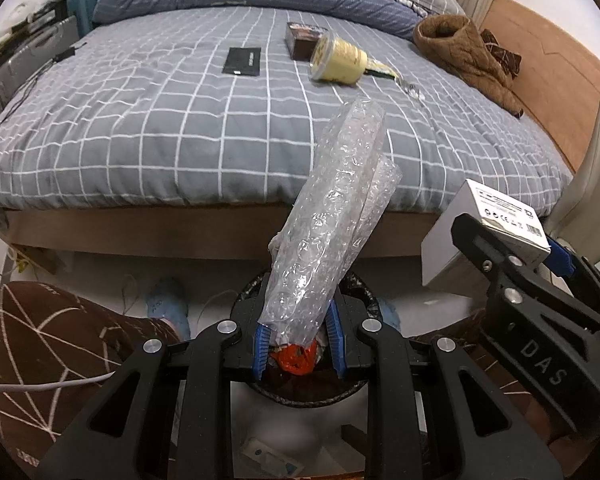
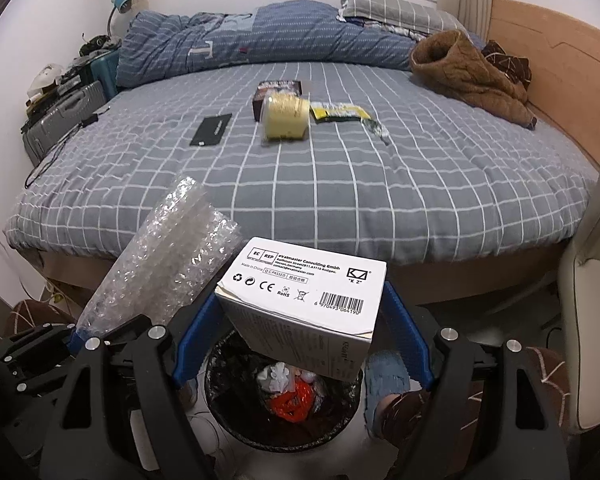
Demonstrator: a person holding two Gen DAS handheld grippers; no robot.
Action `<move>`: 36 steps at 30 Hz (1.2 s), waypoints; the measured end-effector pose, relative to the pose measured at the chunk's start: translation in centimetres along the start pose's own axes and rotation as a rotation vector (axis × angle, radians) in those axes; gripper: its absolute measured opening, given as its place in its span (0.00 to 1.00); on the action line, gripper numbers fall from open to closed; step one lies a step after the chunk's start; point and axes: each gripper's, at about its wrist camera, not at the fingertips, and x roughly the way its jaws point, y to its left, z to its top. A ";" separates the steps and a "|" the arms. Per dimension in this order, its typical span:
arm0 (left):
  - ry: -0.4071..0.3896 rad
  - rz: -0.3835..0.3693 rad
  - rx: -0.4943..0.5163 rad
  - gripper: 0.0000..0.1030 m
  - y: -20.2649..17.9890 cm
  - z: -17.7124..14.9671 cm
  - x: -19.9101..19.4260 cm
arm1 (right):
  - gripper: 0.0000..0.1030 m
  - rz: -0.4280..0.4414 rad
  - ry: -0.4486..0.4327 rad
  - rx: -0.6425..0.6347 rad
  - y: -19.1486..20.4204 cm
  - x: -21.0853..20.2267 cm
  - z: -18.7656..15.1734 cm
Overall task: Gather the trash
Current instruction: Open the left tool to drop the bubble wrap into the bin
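Over the trash bin we held both pieces at once. Our left gripper was clamped tight on the low end of the bubble wrap, which stood up and leaned toward the bed. Our right gripper was clamped wide on the white box, directly above the bin's mouth. The bin already had red and white scraps in it. To do the drop well, we judged each piece should be low and centred over the opening before letting go, the wrap tipped so its long end cleared the rim. Still on the bed: yellow tub, dark box, yellow wrapper, black card. A brown jacket lay near the headboard.
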 end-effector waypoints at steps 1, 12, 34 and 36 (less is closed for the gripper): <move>0.006 -0.001 0.003 0.23 -0.1 -0.1 0.3 | 0.73 -0.001 0.004 -0.001 -0.1 0.2 -0.2; 0.080 -0.002 0.024 0.23 -1.3 -1.9 4.8 | 0.73 -0.023 0.086 0.038 -2.6 4.0 -3.5; 0.128 -0.016 0.098 0.40 -3.7 -3.8 9.0 | 0.73 -0.083 0.124 0.140 -8.4 5.0 -6.1; 0.119 -0.015 0.103 0.52 -3.5 -3.9 8.9 | 0.73 -0.079 0.125 0.133 -8.2 5.1 -6.1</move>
